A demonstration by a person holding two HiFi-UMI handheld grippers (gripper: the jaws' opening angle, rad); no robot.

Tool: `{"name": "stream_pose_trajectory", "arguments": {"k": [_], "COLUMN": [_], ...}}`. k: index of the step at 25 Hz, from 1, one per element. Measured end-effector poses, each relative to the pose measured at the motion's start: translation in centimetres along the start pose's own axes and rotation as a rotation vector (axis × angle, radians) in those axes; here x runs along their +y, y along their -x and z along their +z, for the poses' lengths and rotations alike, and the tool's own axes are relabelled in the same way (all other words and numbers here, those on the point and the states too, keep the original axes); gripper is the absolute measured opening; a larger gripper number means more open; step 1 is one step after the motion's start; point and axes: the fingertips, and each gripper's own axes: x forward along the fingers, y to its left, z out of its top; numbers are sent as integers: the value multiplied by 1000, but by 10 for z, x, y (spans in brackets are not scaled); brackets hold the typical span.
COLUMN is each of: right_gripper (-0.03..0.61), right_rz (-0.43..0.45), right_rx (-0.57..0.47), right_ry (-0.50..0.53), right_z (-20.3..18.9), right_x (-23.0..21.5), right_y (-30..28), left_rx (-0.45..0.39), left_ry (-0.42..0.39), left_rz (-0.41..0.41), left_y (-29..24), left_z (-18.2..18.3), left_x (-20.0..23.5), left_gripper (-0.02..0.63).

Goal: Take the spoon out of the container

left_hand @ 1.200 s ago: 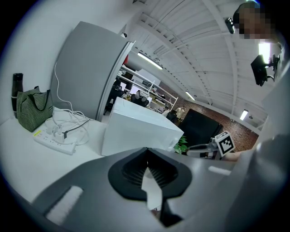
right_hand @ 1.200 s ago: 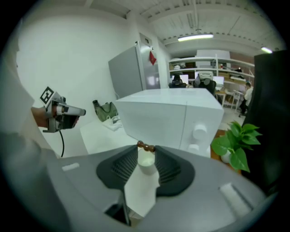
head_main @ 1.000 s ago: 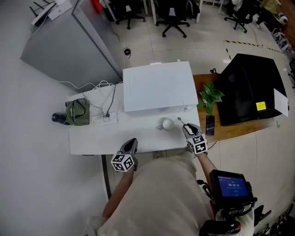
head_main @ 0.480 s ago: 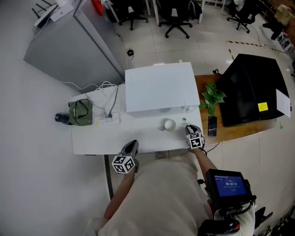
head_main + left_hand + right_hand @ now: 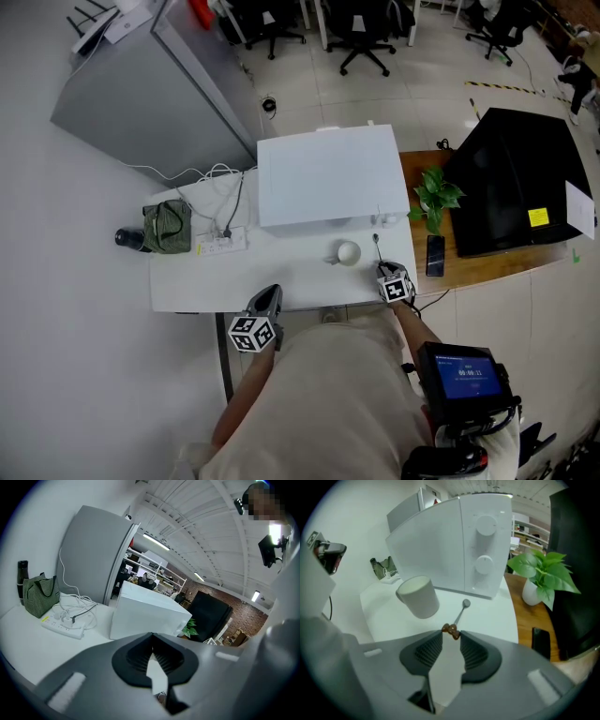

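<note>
Pinching at the very tips, the right claw [image 5: 451, 634] has the spoon's brown handle end nipped between its jaws, and the rest of the spoon pokes forward past them. Over on the other side, the left claw [image 5: 150, 636] hangs off the table's near edge, jaws pressed together on nothing.

Working down in size: the white table [image 5: 492, 623] spreads under everything, and the big white appliance [image 5: 454, 541] stands at the back of it. The white cup [image 5: 418, 596] sits in front of that, left of the jaws. And the spoon [image 5: 460, 614]? It's out. It lies clear of the cup, just beside it on the right, bowl end pointing at the appliance. Whether the bowl touches the tabletop, I can't tell.

So the lift looks done, and the job now, I'd say, is setting it down cleanly. That grip is a thin one, right on the handle's end, so the spoon could swivel. Best bet: go down slowly, keep the stem low and level, and steer away from the cup. Let the bowl meet the table first, and only then spread the jaws.
</note>
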Motion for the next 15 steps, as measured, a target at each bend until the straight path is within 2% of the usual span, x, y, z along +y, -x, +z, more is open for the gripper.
{"name": "stream_pose_trajectory", "arguments": {"k": [5,14,15], "right_gripper": [121,125,175], "right_rz": [5,-28,-40], "right_rx": [61,109,106], "right_ry": [20,49,41], "right_z": [-9,-17,-18], "right_x": [0,-5,-7], "right_y": [-10,-12,-11], "left_rx": [4,9,9], "left_ry": [-12,-20,-20], "left_rz": [-6,-5,-5], "left_y": [-1,6,8], "left_z": [2,-1,-1], "left_x": [-2,-3,-2], "left_gripper": [-15,-15,-15]}}
